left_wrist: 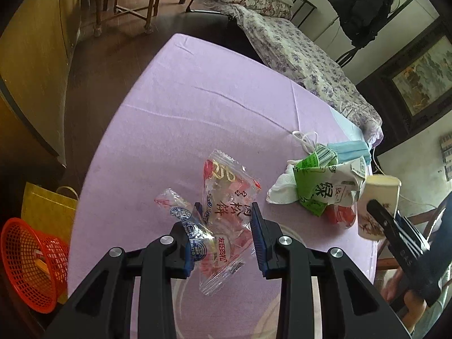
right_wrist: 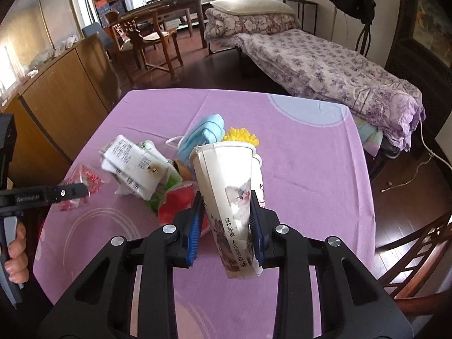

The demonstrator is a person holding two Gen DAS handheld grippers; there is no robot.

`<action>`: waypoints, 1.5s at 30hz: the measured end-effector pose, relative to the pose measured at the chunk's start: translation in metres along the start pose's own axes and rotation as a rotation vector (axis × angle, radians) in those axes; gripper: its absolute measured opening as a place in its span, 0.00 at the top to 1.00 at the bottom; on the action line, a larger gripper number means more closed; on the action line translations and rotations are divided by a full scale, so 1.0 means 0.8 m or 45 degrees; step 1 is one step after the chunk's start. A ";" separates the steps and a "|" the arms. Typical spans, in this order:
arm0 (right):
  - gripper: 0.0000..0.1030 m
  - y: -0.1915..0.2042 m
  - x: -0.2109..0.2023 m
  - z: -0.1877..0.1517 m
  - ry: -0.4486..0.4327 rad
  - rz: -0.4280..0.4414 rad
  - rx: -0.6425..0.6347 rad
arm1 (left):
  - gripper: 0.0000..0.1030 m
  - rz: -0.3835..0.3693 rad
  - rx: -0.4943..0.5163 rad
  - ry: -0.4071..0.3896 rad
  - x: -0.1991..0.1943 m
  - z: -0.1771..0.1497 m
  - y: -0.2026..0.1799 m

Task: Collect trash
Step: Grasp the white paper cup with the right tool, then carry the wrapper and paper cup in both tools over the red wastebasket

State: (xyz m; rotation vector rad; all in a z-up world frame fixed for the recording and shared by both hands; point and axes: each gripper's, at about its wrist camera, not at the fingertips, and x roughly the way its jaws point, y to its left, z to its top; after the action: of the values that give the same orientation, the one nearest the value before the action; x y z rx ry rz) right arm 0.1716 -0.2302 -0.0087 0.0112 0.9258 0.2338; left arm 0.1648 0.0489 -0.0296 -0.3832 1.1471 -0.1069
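As I read the left wrist view, my left hand-held gripper (left_wrist: pixel 224 236) has its blue pads nearly closed on clear snack wrappers (left_wrist: pixel 223 217), two of them as far as I can count, lifted a little off the purple tabletop (left_wrist: pixel 180 107). Right of them lies the rest of the pile: one green-and-white carton (left_wrist: pixel 322 189), one crumpled white tissue (left_wrist: pixel 282 188), one blue face mask (left_wrist: pixel 349 152) and something red (left_wrist: pixel 339 214) half hidden under the carton. Down at the left, off the tabletop, one red mesh basket (left_wrist: pixel 31 262) lies tipped beside a yellow bag (left_wrist: pixel 45 209); I take the basket for the bin (a guess only), and nothing I can make out has gone into it yet.

From the right wrist view, my right hand-held gripper (right_wrist: pixel 226 220) is clamped on one paper cup (right_wrist: pixel 228 197), squeezed narrow low on its wall and tilted, with what looks like a second cup's rim just behind it. One carton (right_wrist: pixel 135 163), one mask (right_wrist: pixel 203 135), one yellow tuft (right_wrist: pixel 241 135) and the red piece (right_wrist: pixel 180 200) lie on the tabletop beyond. The left tool (right_wrist: pixel 45 193) reaches in from the left edge.

By my judgement the job is in its early part: two grabs made, no drop-off seen, and at least five items still to lift.
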 end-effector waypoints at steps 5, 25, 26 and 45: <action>0.70 0.009 -0.017 -0.010 -0.003 -0.014 -0.007 | 0.67 0.002 -0.034 -0.029 -0.015 0.002 0.006; 0.70 0.108 -0.088 -0.081 -0.020 0.193 -0.073 | 0.67 0.007 -0.022 -0.126 -0.130 -0.100 0.032; 0.70 0.118 -0.090 -0.083 -0.016 0.202 -0.094 | 0.67 0.006 -0.025 -0.131 -0.134 -0.103 0.035; 0.70 0.323 -0.111 -0.067 0.017 0.404 -0.515 | 0.67 0.168 -0.268 -0.322 -0.239 -0.143 0.204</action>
State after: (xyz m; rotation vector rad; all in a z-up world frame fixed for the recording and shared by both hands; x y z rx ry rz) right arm 0.0274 -0.0016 0.0570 -0.2182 0.8745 0.7130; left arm -0.0360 0.2258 0.0381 -0.4914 0.9323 0.1753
